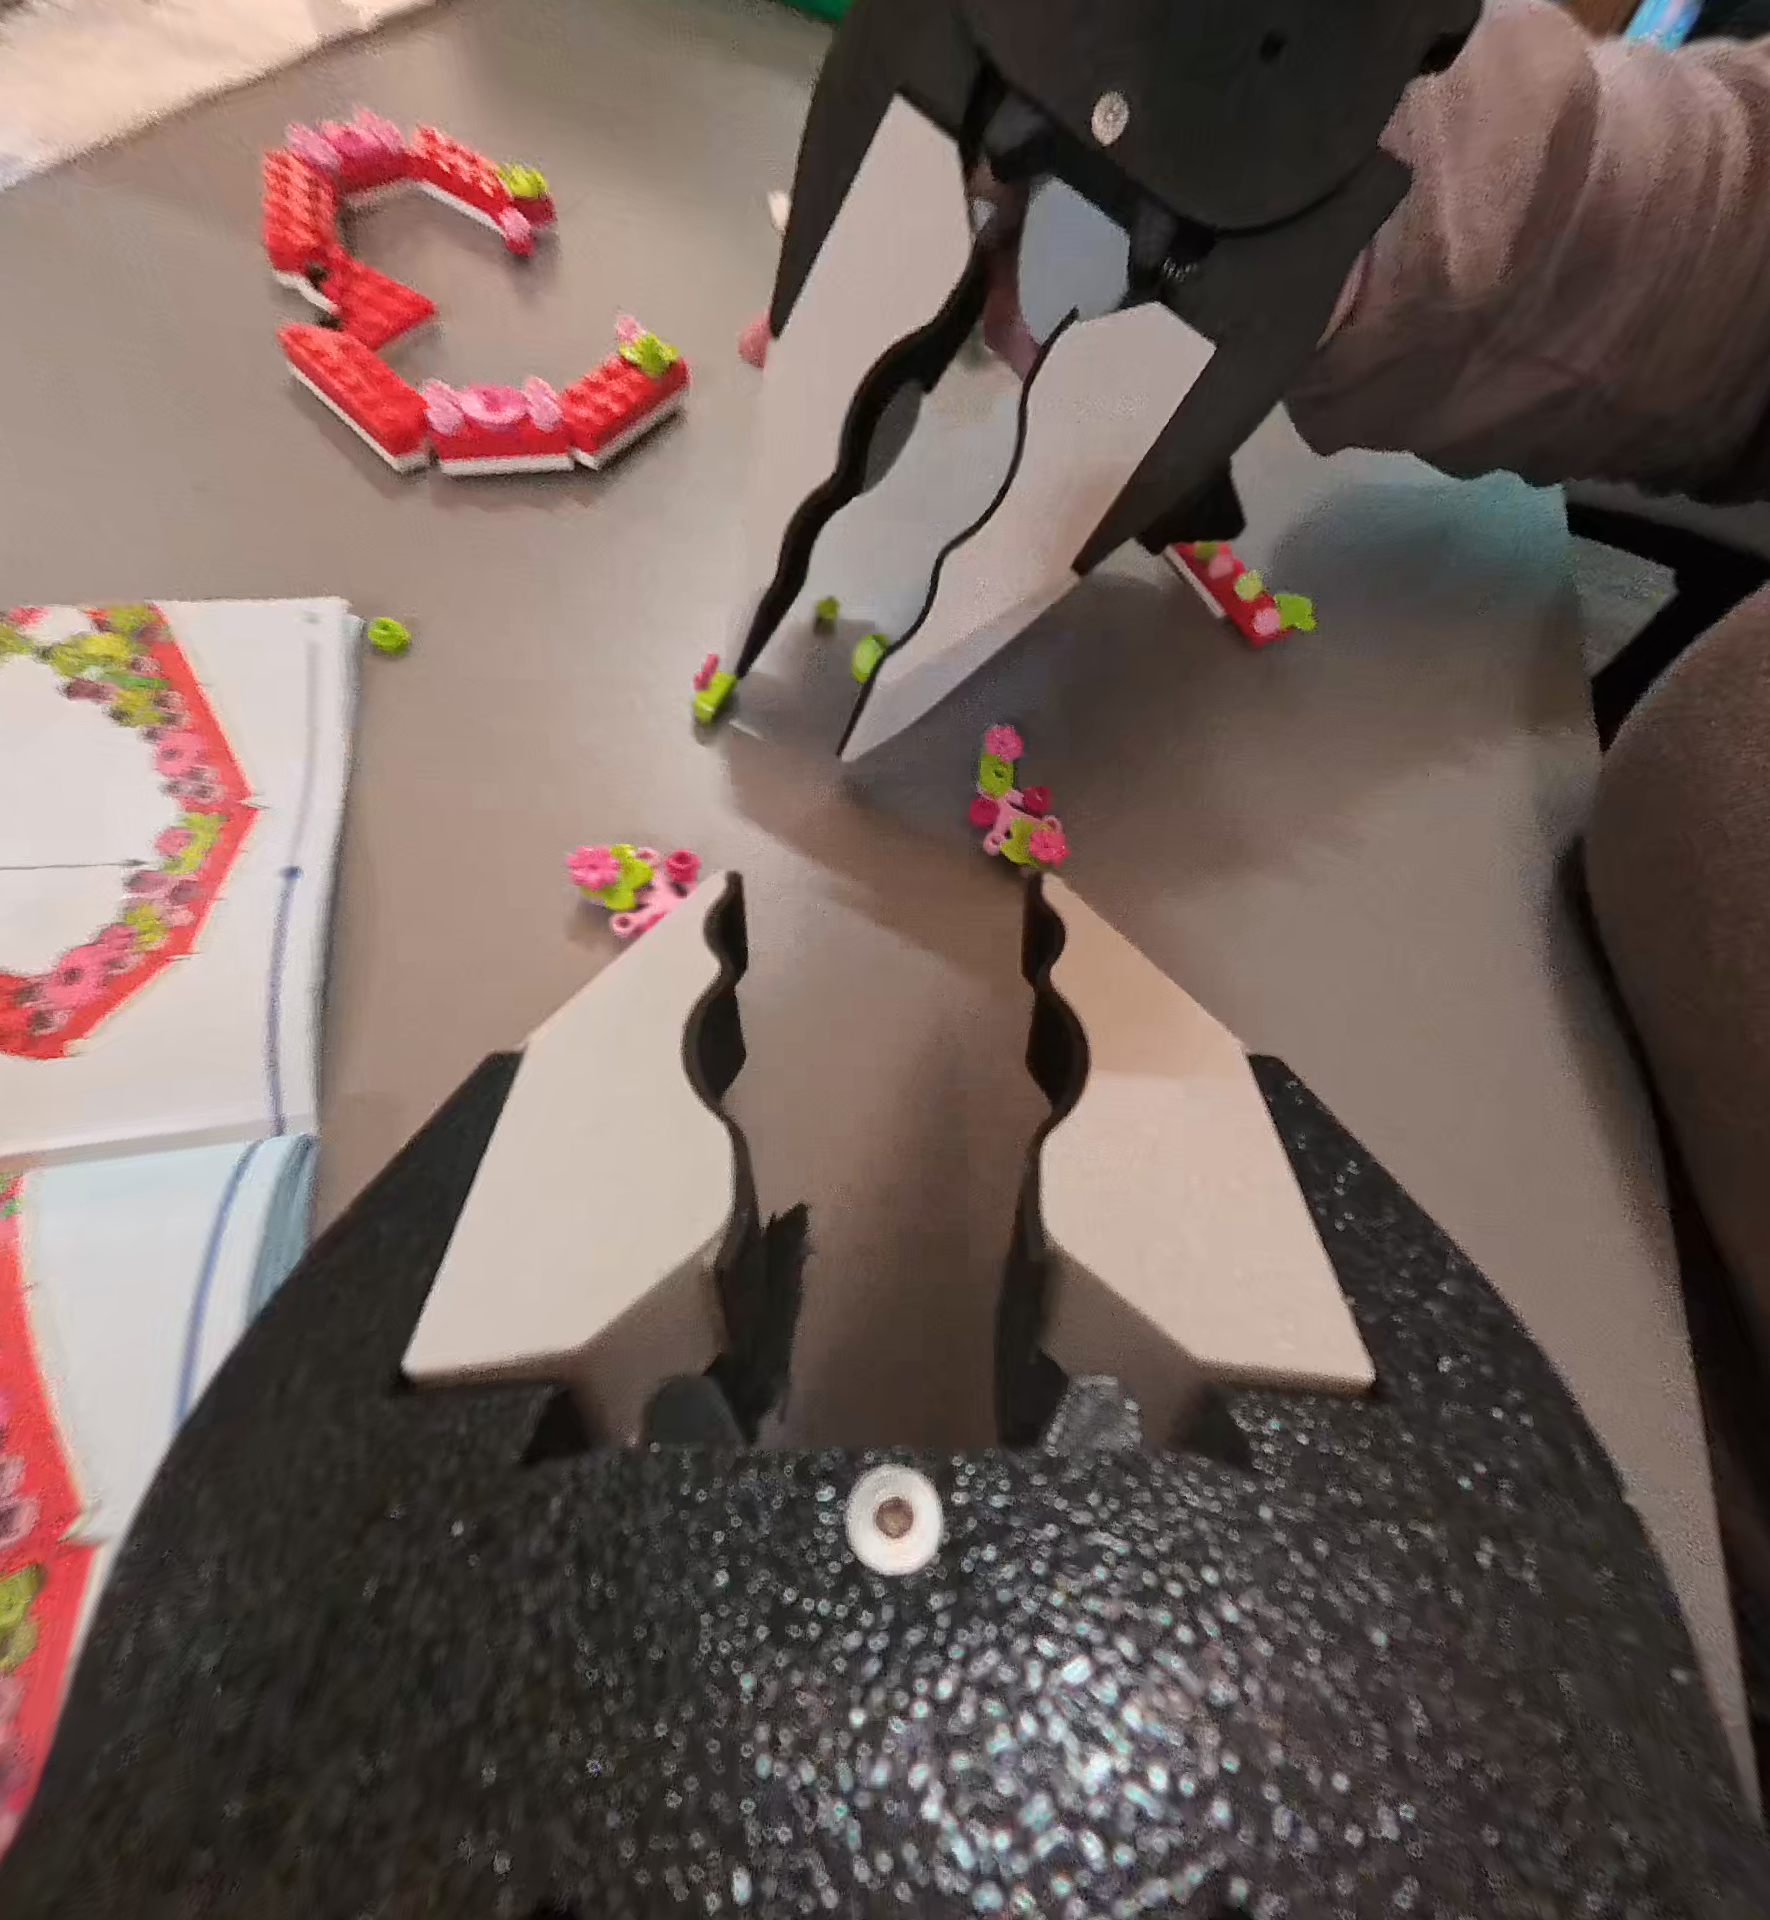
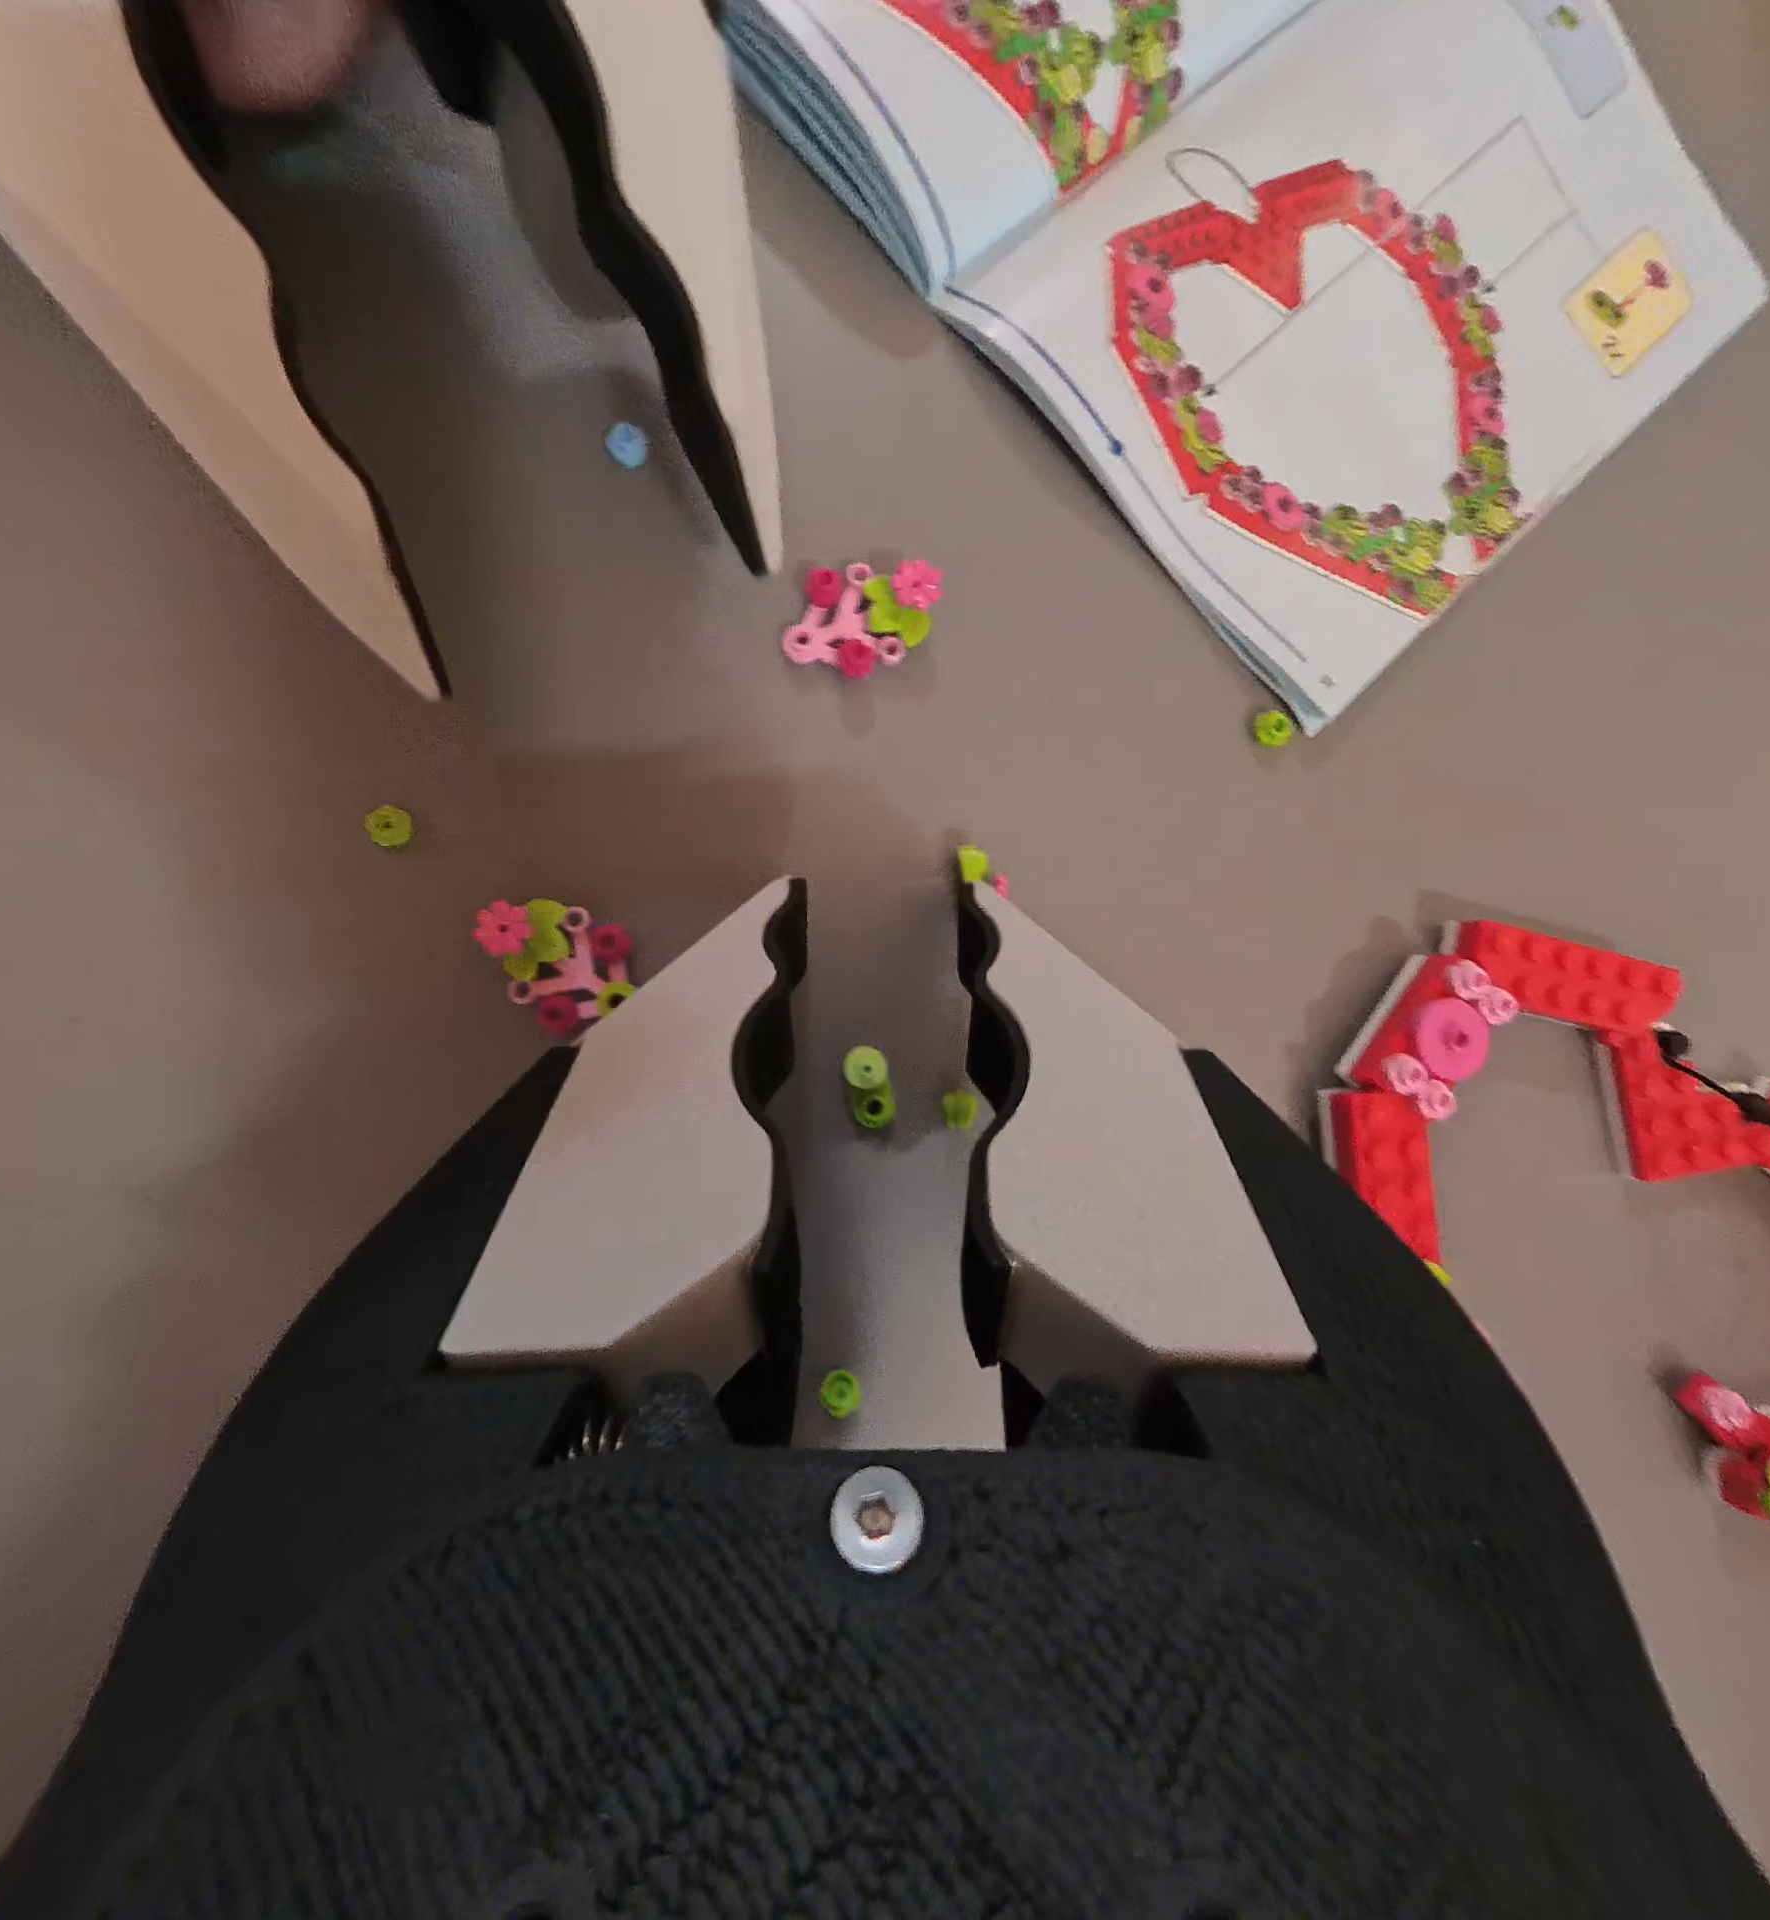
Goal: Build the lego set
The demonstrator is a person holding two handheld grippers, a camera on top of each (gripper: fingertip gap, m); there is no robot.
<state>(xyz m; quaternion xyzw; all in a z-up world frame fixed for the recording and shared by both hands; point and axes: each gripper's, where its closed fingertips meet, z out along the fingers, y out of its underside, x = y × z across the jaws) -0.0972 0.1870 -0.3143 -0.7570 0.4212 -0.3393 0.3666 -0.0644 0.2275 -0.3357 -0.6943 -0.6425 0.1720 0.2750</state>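
My left gripper (image 1: 883, 883) is open and empty, low over the grey table. It also shows in the right wrist view (image 2: 600, 629). My right gripper (image 2: 879, 888) is open, tips down near the table, and faces the left one (image 1: 796, 709). Small lime green pieces (image 2: 865, 1086) lie on the table between its fingers. Another lime piece (image 1: 715, 696) sits at one fingertip. Two pink and green flower clusters (image 1: 632, 878) (image 1: 1016, 800) lie between the grippers. The part-built red heart frame (image 1: 424, 312) (image 2: 1587, 1070) lies apart.
An open instruction booklet (image 1: 112, 883) (image 2: 1328, 343) lies on the table. A loose red segment with flowers (image 1: 1239, 592) (image 2: 1764, 1455) lies by the right gripper. Stray lime studs (image 1: 387, 634) (image 2: 389, 826) and a blue piece (image 2: 626, 445) are scattered. A person's sleeve (image 1: 1639, 260) is at the right.
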